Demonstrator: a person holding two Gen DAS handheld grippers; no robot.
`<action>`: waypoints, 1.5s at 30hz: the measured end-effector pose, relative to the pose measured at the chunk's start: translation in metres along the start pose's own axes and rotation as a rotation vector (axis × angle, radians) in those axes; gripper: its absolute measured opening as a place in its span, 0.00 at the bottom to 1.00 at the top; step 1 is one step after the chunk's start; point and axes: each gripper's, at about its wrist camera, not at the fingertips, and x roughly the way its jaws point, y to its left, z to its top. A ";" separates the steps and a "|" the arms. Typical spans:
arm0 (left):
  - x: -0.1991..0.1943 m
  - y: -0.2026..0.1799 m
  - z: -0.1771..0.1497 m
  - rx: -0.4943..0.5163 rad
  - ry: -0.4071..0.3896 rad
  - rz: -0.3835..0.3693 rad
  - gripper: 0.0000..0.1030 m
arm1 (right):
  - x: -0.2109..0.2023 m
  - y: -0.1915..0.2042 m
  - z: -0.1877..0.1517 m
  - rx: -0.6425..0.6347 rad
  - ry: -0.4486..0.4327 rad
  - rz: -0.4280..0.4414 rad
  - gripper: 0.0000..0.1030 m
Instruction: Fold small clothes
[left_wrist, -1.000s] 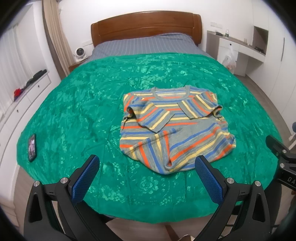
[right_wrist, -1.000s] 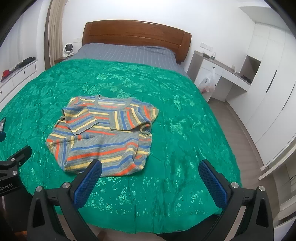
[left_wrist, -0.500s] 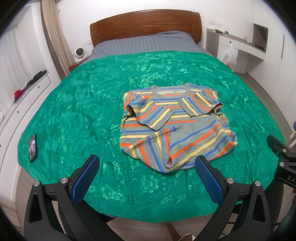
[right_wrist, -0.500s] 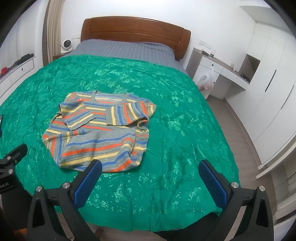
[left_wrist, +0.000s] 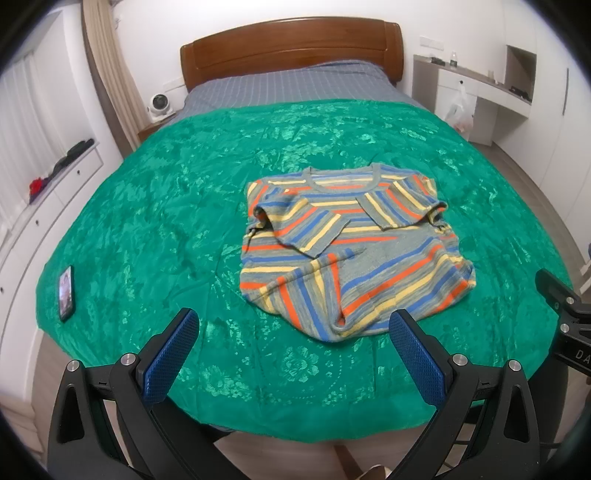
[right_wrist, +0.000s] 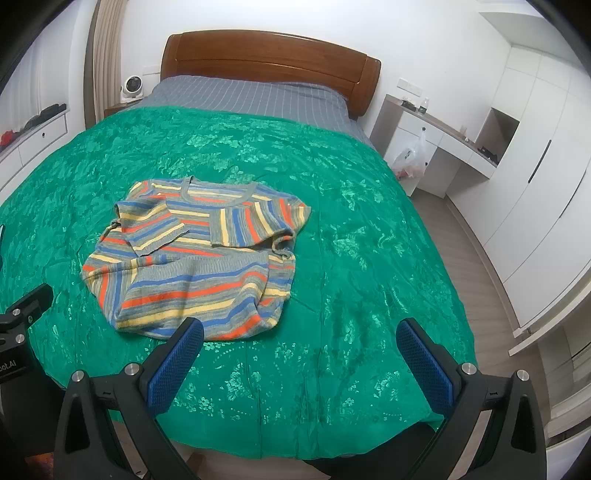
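**Both claws spread wide above the foot of the bed, striped shirt lying ahead**

The left claw (left_wrist: 291, 339) hangs over the near edge of the bed with its blue-padded fingers (left_wrist: 170, 354) far apart and nothing between them. The right claw (right_wrist: 301, 350) is likewise released, jaws wide, holding nothing.

The striped shirt (left_wrist: 347, 254) lies flat on the green bedspread (left_wrist: 166, 206), neck hole pointing away toward the wooden headboard (left_wrist: 291, 48). Both short sleeves are turned inward across the chest, and the lower hem is bunched and skewed rather than squared. Seen from the left claw, the shirt sits just ahead and slightly to the right, its near hem close to the right fingertip. Seen from the right claw, the same shirt (right_wrist: 199, 254) is ahead and to the left, its hem just beyond the left fingertip.

A phone (left_wrist: 65, 293) rests on the bedspread well off to the left of the left claw, near the bed's edge. Part of the right claw's black frame shows at the right rim of the left view. Beyond the bedspread, grey striped bedding (right_wrist: 251, 98) covers the head of the bed. To the right of the right claw stand a white desk (right_wrist: 432, 136) with a plastic bag (right_wrist: 410, 158) hanging beside it.
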 end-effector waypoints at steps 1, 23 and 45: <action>0.000 0.000 0.000 0.000 0.000 0.001 1.00 | 0.000 0.000 0.000 0.000 0.000 0.000 1.00; 0.019 0.035 0.000 -0.057 0.032 -0.003 1.00 | 0.007 -0.002 -0.005 0.018 0.009 0.012 1.00; 0.159 0.023 0.012 0.253 0.183 -0.238 0.75 | 0.181 -0.002 0.017 -0.001 0.199 0.475 0.87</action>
